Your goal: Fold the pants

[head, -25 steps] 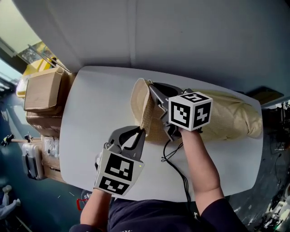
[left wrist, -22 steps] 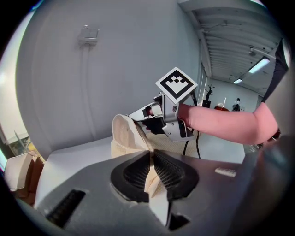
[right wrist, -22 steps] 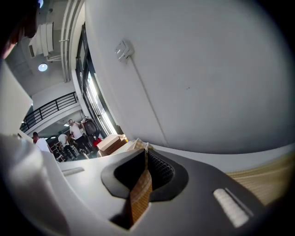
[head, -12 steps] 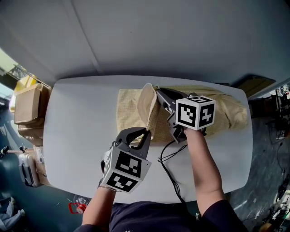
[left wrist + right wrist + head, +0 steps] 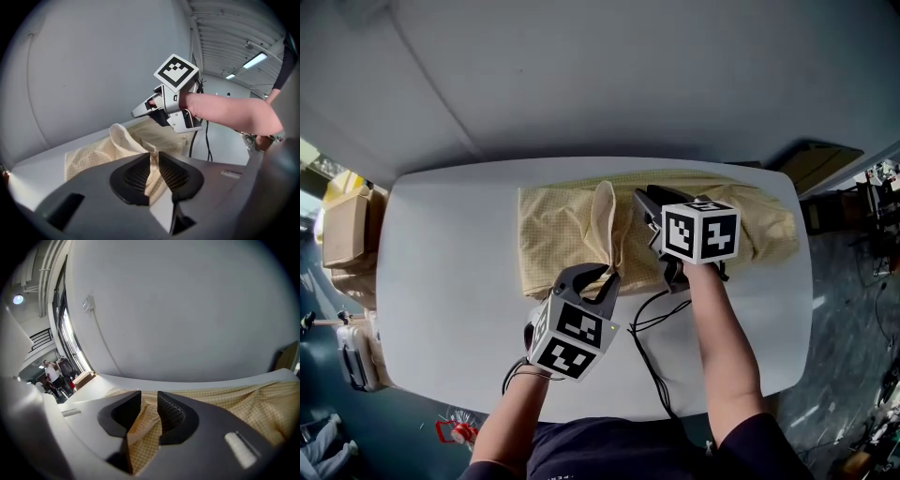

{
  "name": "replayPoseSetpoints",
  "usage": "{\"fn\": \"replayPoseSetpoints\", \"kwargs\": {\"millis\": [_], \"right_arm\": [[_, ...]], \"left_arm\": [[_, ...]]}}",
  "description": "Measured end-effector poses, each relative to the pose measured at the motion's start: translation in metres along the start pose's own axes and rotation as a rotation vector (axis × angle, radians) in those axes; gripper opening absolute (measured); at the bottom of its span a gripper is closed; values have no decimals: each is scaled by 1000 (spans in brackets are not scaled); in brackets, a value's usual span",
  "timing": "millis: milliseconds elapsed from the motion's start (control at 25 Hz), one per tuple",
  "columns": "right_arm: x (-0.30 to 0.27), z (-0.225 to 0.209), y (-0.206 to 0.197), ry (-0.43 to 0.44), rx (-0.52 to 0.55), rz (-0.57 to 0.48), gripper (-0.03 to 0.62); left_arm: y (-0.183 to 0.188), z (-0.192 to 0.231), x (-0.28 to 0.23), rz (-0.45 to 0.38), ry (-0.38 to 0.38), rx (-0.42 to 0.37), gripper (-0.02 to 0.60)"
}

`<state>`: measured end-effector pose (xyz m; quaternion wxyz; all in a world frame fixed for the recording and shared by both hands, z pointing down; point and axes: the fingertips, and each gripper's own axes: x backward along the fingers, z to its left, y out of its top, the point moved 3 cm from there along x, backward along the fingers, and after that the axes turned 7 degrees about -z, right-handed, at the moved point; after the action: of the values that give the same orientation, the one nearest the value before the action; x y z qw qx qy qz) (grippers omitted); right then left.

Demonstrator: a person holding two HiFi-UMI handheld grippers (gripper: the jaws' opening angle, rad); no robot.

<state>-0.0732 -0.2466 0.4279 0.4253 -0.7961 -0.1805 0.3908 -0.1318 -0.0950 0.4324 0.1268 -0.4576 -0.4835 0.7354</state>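
On the white surface (image 5: 441, 300), the fingers (image 5: 133, 176) of the left gripper (image 5: 607, 276), just opening, barely pinched a ridge of the pants (image 5: 553, 234). Those of the right gripper (image 5: 641, 196), at 1 o'clock, had just spread around loose cloth. The pants lay toward 12 o'clock. An uneven release could skew the fold.

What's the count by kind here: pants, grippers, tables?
pants: 1
grippers: 2, the left gripper and the right gripper; the jaws of both have just been opening, with pants between them
table: 1
total: 4
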Motion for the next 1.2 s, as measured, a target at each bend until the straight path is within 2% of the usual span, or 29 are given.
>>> {"fn": "replayPoseSetpoints", "kwargs": {"millis": [160, 320, 600, 760, 880, 960, 1120, 1200], "right_arm": [[21, -14, 8, -1, -24, -37, 95], [31, -5, 12, 57, 2, -40, 81], [11, 61, 20, 244, 44, -21, 67], [-13, 105, 22, 295, 79, 6, 67], [-36, 133, 14, 306, 125, 59, 75], [-56, 149, 4, 297, 153, 104, 83], [-95, 175, -20, 260, 175, 174, 102], [-112, 182, -31, 227, 190, 201, 130]], "left_arm": [[10, -34, -13, -42, -98, -6, 80], [10, -49, -16, -24, -104, -20, 78], [-12, -5, 24, 29, 54, 37, 74], [-39, 40, 55, 41, 171, 129, 80], [-60, 76, 76, 38, 238, 211, 94], [-73, 92, 88, 37, 258, 260, 139], [-92, 112, 95, 0, 260, 348, 207], [-98, 116, 93, -19, 252, 390, 272]]}}
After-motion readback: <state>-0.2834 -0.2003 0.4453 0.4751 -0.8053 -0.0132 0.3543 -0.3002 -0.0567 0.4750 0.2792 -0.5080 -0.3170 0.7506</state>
